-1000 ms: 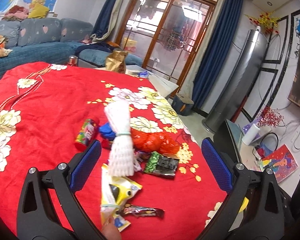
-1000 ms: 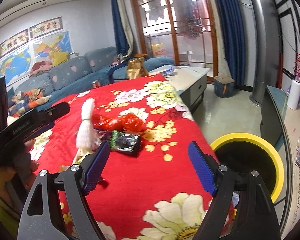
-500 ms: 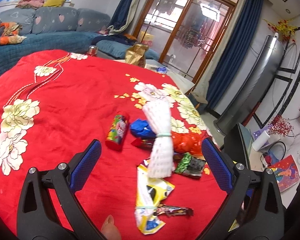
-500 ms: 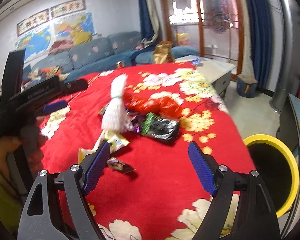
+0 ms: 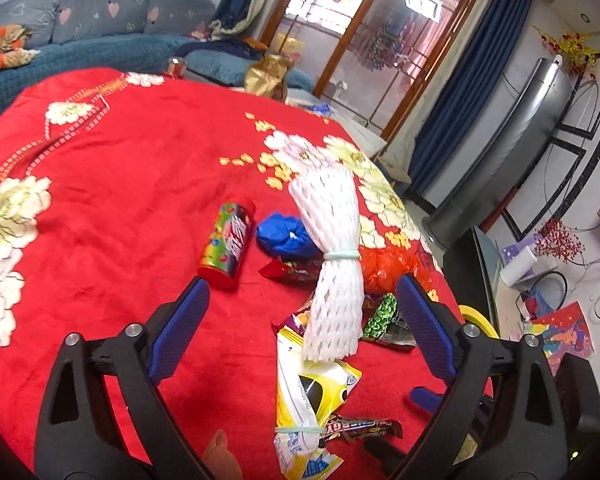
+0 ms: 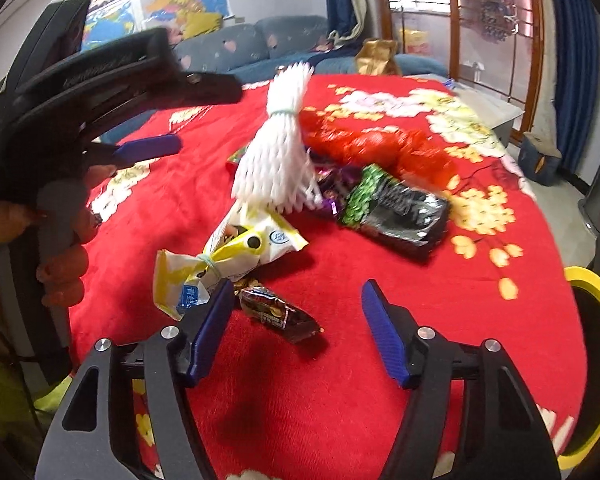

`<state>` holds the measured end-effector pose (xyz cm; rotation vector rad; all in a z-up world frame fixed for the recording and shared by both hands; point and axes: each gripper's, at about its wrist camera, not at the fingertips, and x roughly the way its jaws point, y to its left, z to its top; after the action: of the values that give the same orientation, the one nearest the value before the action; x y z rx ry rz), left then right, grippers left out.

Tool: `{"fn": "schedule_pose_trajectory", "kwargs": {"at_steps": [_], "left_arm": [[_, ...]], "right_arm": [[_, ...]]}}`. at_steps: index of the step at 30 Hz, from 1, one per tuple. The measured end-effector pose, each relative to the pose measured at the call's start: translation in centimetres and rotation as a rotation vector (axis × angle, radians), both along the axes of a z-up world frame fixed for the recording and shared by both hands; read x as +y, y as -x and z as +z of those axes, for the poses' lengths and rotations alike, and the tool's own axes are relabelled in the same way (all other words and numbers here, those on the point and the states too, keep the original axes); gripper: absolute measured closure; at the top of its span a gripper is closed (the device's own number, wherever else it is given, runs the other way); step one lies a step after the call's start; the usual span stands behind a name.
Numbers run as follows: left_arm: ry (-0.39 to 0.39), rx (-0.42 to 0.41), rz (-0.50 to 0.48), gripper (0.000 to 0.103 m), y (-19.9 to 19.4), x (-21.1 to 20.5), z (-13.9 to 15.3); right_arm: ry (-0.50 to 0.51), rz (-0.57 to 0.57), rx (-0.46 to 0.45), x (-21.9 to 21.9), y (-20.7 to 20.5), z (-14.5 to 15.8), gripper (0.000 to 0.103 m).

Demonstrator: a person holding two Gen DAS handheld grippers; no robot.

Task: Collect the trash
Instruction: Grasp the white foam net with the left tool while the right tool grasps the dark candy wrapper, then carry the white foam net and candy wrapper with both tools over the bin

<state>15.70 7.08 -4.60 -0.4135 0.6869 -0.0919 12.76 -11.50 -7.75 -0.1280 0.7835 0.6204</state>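
Trash lies in a pile on a red flowered tablecloth [image 5: 100, 184]: a white foam net bundle [image 5: 334, 272] [image 6: 278, 152], a yellow snack bag [image 5: 312, 396] [image 6: 228, 256], a brown candy bar wrapper [image 6: 278, 314] [image 5: 360, 429], a green-black packet [image 6: 396, 210] [image 5: 386, 320], a red plastic bag [image 6: 380, 146] [image 5: 392, 266], a blue wrapper [image 5: 284, 236] and a colourful can [image 5: 228, 246]. My left gripper [image 5: 300, 330] is open above the foam net and yellow bag. My right gripper [image 6: 296, 330] is open, low over the candy bar wrapper.
A yellow-rimmed black bin [image 6: 596, 360] [image 5: 476, 320] stands off the table's right edge. A gold paper bag [image 5: 268, 76] sits beyond the table. A blue sofa [image 5: 80, 40], a glass door and a silver floor unit [image 5: 512, 136] ring the room.
Both grippers have moved in closer to the trash pile. The right gripper has swung left, away from the bin, and down over the candy bar wrapper. Both stay open.
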Motion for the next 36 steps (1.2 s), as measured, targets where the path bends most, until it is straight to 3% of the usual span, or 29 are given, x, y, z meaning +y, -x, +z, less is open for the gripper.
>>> {"fn": "schedule_pose_trajectory", "kwargs": {"at_steps": [11, 14, 18, 22, 36], "left_arm": [[-0.025, 0.067, -0.054, 0.039, -2.3, -2.0, -2.2], [-0.041, 0.081, -0.059, 0.048, -2.6, -2.4, -2.6], [-0.050, 0.095, -0.071, 0.070, -2.4, -2.9, -3.0], [-0.046, 0.090, -0.074, 0.083, -1.9, -2.6, -2.8], [-0.019, -0.007, -0.034, 0.085, 1.2, -0.4, 0.5]], "right_arm": [[-0.043, 0.044, 0.084, 0.2, -0.1, -1.9, 0.067], [-0.037, 0.044, 0.087, 0.2, 0.4, -2.1, 0.072], [-0.041, 0.035, 0.087, 0.0, 1.0, -2.6, 0.080], [-0.043, 0.029, 0.090, -0.4, 1.1, -2.5, 0.086], [-0.067, -0.007, 0.067, -2.3, 1.7, -0.9, 0.086]]}}
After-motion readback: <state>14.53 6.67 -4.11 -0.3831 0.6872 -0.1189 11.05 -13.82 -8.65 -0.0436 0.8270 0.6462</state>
